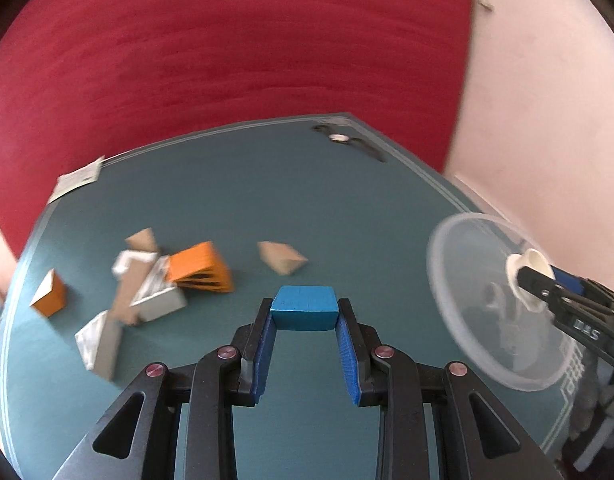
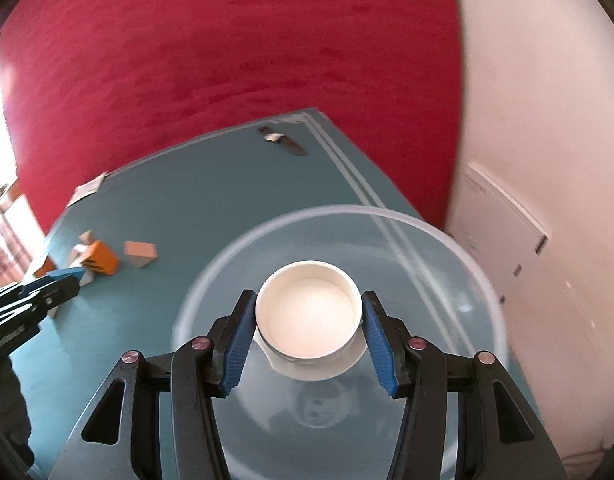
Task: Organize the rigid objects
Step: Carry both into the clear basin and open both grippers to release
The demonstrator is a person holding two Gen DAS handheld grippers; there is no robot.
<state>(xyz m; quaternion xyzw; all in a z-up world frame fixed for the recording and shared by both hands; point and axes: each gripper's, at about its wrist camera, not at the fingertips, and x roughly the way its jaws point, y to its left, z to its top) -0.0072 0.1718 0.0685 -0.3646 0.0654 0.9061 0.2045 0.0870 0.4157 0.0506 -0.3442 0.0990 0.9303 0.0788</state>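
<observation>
A teal table point(image 1: 267, 200) stands before a red wall point(image 1: 227, 40), with pale wall to the right.

Our left gripper point(image 1: 305, 316) has its jaws closed on a blue block point(image 1: 305, 307), held clear above the table by its two side faces, so it sits square between the pads. Our right gripper point(image 2: 307, 320) has its jaws part-open around a white cup point(image 2: 309, 312), pads pressing its wall on both sides, mouth up. The cup hangs over a clear bowl point(image 2: 447, 240) near the table's right edge; we judge the bowl to be the collecting place, which would explain carrying both pieces that way.

Farther out, towards the left edge, lies a loose heap of blocks: an orange wedge point(image 1: 201, 266), white and tan pieces point(image 1: 155, 300), another orange block point(image 1: 51, 294). One tan block point(image 1: 281, 260) lies apart, mid-table. Near the far corner lies a dark object point(image 1: 347, 140), too blurred to name. A white card point(image 1: 77, 178) overhangs the far left edge.
</observation>
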